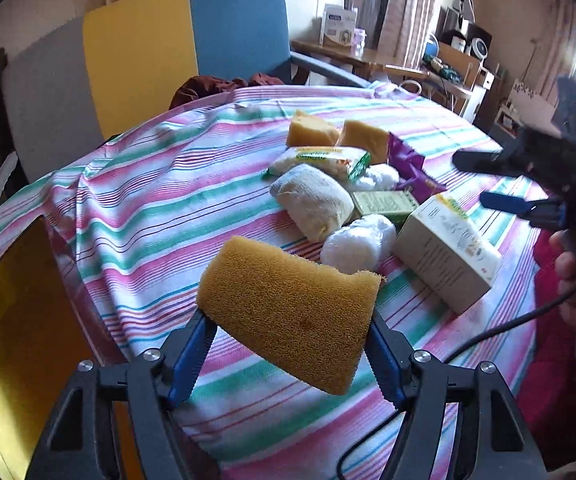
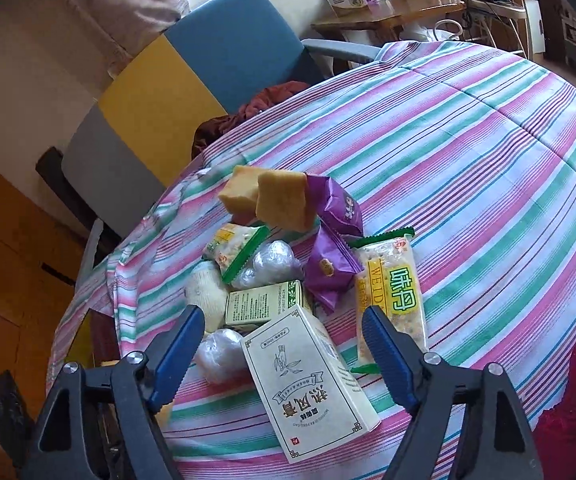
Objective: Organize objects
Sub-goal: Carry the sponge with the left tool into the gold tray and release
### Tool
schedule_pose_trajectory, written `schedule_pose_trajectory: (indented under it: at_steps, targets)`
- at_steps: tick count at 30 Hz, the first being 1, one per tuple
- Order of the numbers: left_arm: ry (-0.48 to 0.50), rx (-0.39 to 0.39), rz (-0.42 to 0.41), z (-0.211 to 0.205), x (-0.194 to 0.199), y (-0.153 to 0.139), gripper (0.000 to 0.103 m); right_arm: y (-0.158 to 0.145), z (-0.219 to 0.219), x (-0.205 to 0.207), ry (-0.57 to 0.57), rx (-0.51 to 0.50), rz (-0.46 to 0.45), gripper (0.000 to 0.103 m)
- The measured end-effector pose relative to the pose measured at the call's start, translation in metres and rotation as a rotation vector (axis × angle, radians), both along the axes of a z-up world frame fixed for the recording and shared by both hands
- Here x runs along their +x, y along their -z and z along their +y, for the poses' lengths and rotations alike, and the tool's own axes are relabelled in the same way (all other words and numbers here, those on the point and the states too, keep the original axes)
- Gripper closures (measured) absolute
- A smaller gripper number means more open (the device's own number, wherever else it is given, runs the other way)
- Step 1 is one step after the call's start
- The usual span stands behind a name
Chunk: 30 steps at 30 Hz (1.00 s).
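My left gripper point(image 1: 288, 320) is shut on a yellow-brown sponge point(image 1: 292, 304) and holds it above the striped tablecloth point(image 1: 135, 216). Two more sponges point(image 1: 312, 128) point(image 2: 283, 200) lie at the back of a pile. The pile also holds a white box point(image 1: 448, 256) point(image 2: 308, 380), a small green box point(image 2: 263, 304), purple packets point(image 2: 328, 272), a snack bar point(image 2: 392, 300), a rolled white cloth point(image 1: 314, 204) and plastic-wrapped white balls point(image 1: 358, 242). My right gripper point(image 2: 281, 312) point(image 1: 471, 178) is open over the white box, its pads clear of it.
Yellow and blue chairs point(image 1: 139, 60) stand behind the table with a dark red cloth point(image 1: 211, 86) on a seat. A wooden desk point(image 1: 340, 54) with boxes is at the back right. A hand point(image 1: 572, 264) and a black cable point(image 1: 500, 328) are at the right edge.
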<state>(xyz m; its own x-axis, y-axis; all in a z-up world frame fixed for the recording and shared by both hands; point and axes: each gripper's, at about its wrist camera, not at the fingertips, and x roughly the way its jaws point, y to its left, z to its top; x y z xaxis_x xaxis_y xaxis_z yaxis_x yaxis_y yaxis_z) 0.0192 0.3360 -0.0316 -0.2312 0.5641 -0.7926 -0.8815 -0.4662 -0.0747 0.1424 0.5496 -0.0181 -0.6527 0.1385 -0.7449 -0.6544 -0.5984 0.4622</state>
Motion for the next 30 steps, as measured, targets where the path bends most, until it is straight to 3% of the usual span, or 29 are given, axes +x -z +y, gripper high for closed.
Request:
schedule_pose_trajectory:
  at_steps: [9, 14, 17, 25, 30]
  targets:
    - [-0.086, 0.078, -0.046, -0.044, -0.002, -0.021, 0.031, 0.023, -0.018, -0.027, -0.106, 0.049, -0.202, 0.025]
    - [-0.174, 0.111, -0.065, -0.078, -0.024, -0.033, 0.03, 0.031, -0.021, -0.031, -0.128, 0.079, -0.294, 0.048]
    - [-0.26, 0.122, -0.078, -0.109, -0.049, -0.037, 0.03, 0.033, -0.028, -0.036, -0.144, 0.133, -0.348, 0.05]
    - [-0.554, 0.05, -0.06, -0.204, -0.139, -0.025, 0.03, 0.032, -0.029, -0.035, -0.155, 0.149, -0.37, 0.05]
    - [-0.668, 0.0, -0.076, -0.235, -0.181, -0.005, 0.03, 0.031, -0.03, -0.034, -0.157, 0.151, -0.368, 0.05]
